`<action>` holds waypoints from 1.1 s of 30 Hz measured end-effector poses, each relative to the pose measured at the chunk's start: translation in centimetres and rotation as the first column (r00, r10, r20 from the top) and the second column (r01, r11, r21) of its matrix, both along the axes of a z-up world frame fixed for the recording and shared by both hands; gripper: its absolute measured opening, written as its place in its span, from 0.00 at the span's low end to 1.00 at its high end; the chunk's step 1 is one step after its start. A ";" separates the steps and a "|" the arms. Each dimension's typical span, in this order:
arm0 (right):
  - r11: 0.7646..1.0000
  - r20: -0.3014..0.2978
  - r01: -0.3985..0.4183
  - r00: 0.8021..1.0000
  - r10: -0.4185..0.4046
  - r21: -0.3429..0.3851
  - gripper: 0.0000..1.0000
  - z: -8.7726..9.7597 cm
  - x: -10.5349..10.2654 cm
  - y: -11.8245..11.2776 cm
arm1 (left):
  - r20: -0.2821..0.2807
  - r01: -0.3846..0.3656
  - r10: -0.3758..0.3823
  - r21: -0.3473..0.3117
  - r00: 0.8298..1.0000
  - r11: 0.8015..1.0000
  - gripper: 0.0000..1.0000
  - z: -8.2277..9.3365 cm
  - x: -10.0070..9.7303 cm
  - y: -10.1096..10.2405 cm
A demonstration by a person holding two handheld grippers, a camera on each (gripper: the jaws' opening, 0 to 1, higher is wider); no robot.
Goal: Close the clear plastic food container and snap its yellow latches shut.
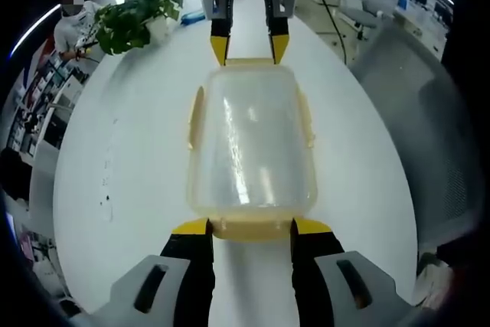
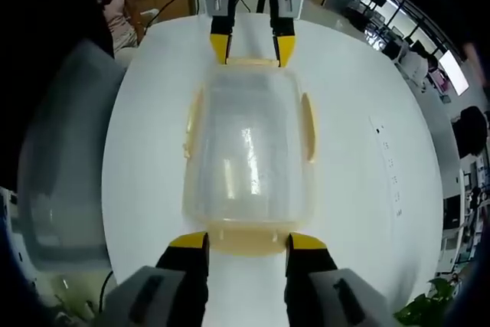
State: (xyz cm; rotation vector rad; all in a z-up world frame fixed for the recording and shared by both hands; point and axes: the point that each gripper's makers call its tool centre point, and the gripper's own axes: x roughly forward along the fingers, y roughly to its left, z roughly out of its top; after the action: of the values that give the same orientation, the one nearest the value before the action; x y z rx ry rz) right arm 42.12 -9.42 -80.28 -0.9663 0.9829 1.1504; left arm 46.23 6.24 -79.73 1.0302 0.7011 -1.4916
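Tongs at both ends of the lidded container

My left tongs (image 1: pixel 250 227) and right tongs (image 2: pixel 246 241) stand spread, straddling opposite yellow end latches (image 1: pixel 252 228) of the clear container (image 1: pixel 253 143) on the white desk (image 1: pixel 138 189).

You have one clear container (image 1: pixel 253 143) mid-tabletop (image 1: pixel 138 189), four yellow latches (image 1: pixel 196 116) on it, two hand-held grippers, left (image 1: pixel 250 227) and right (image 2: pixel 246 241), and one potted plant (image 1: pixel 134 17) at the tabletop's edge.

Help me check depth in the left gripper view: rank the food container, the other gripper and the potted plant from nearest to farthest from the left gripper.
1. Food container, on the table right at its jaws.
2. Right gripper, at the container's far end.
3. Potted plant, beyond, upper left.
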 end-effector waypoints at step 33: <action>0.998 -0.108 -0.044 0.993 0.039 -0.042 0.36 -2.9 -0.9 -0.4 | -0.115 -0.020 0.020 0.006 0.993 1.000 0.36 -3.0 -1.4 -0.2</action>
State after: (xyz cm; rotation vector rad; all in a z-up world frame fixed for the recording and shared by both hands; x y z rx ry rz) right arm 41.21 -9.86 -83.18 -0.9724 1.0827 1.2302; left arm 44.83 6.06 -82.72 0.9441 0.7949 -1.5417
